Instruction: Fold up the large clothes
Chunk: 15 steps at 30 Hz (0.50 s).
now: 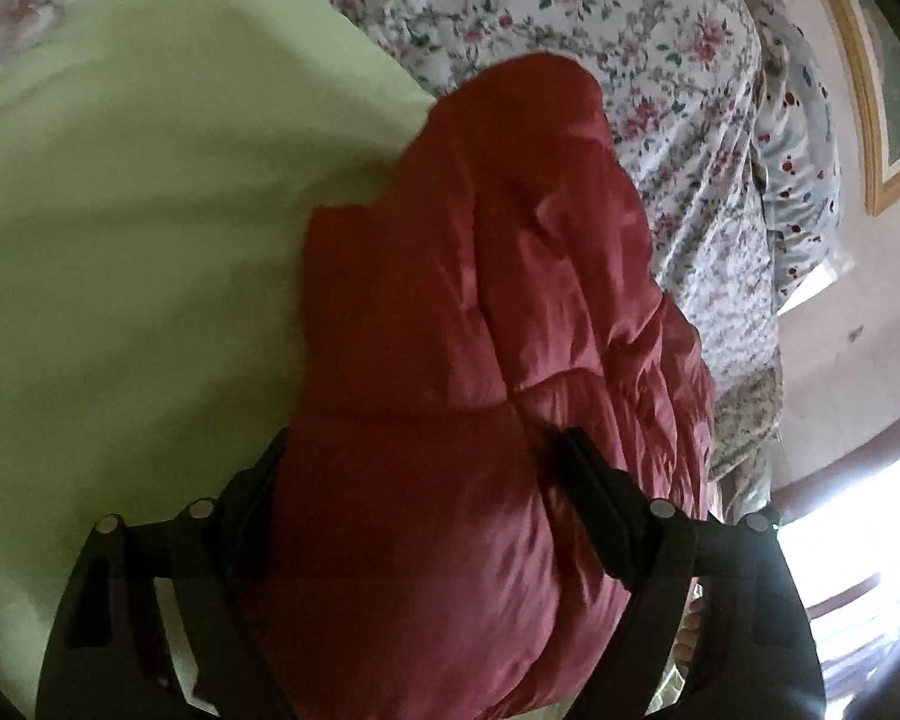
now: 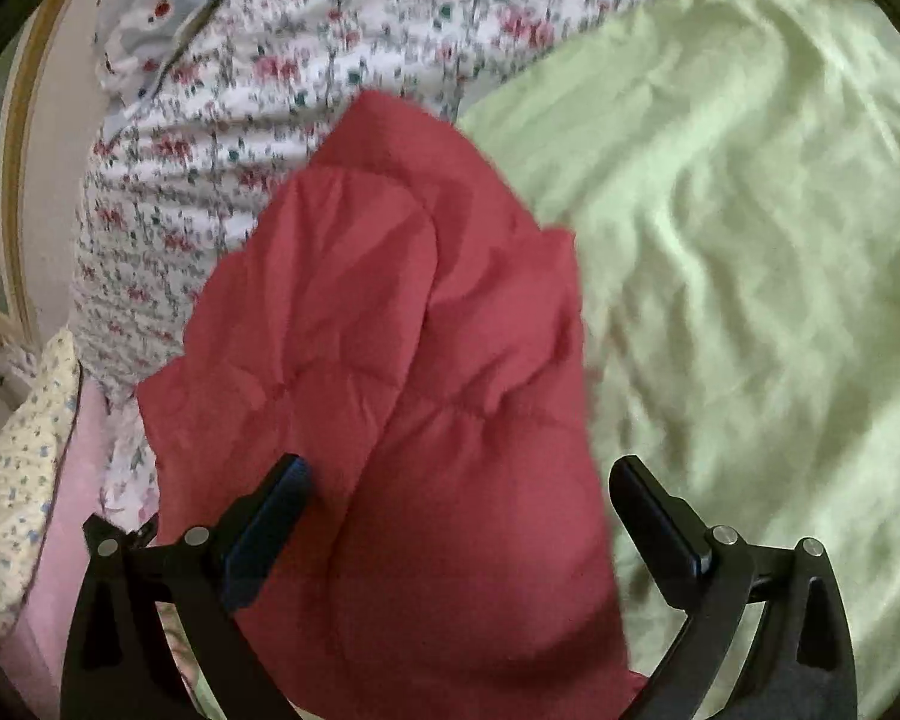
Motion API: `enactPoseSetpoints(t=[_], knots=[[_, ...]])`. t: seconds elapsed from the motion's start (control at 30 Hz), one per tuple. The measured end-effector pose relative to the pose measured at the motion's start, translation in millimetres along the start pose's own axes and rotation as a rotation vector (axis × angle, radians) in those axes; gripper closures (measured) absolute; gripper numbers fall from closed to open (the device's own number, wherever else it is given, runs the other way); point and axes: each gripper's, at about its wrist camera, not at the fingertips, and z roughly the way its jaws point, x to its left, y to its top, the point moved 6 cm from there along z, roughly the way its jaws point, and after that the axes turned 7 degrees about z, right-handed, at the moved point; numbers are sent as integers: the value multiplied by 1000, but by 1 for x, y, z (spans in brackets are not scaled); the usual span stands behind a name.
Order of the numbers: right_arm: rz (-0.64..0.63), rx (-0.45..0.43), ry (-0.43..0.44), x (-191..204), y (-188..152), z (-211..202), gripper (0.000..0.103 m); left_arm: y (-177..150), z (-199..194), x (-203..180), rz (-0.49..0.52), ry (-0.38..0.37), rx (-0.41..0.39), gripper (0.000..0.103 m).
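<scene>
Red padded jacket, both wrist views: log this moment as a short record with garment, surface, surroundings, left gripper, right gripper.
garment: red padded jacket, bunched lengthwise, quilted seams showing
surface: light green sheet, wrinkled, under the jacket
surroundings: floral bedding beyond the jacket; framed picture on the wall
left gripper: jaws wide, jacket bulging between them; grip unclear
right gripper: jaws open, jacket between them, right finger clear of the fabric

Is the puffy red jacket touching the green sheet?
Touching. In the right wrist view, the red jacket lies flat on the green sheet, overlapping its edge with no gap showing.
</scene>
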Motion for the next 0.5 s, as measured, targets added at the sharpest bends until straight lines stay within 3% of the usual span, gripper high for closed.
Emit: enactPoseSetpoints(t=[0.17, 0.27, 0.33, 0.5], knots=[[16, 39, 47, 4, -7, 16, 2, -1, 18, -6, 21, 0, 43, 7], [18, 39, 53, 7, -8, 18, 6, -1, 17, -9, 37, -12, 41, 19], [10, 42, 52, 9, -8, 17, 19, 0, 14, -13, 42, -28, 36, 33], [7, 29, 68, 16, -9, 8, 45, 0, 5, -27, 71, -31, 22, 51]])
